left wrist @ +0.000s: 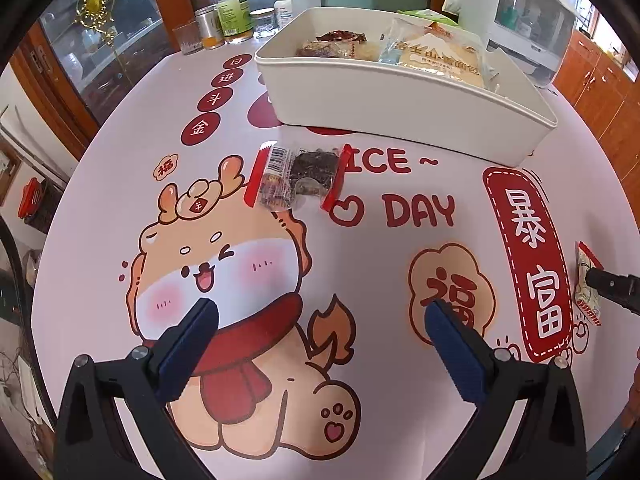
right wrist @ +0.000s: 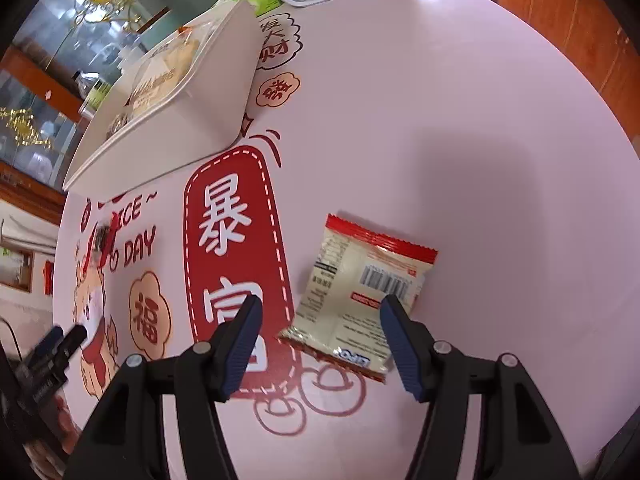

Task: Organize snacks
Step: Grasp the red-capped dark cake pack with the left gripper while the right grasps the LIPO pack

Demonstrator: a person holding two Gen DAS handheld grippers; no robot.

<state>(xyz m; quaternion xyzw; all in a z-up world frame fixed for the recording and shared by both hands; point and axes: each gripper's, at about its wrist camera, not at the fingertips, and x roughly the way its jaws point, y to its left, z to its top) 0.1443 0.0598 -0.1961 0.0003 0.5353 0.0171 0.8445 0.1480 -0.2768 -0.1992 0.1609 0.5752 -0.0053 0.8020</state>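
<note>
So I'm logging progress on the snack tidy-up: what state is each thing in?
Left gripper: open, holding nothing.
Right gripper: open, fingers either side of the beige packet.
Clear snack packet: lying loose on the table.
White bin: open-topped, several snacks inside.

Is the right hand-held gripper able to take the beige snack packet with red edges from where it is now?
Probably yes. The right hand-held gripper is open, and the beige snack packet lies flat on the tablecloth just ahead, partly between its fingers. Nothing lies on it or blocks the way.
</note>
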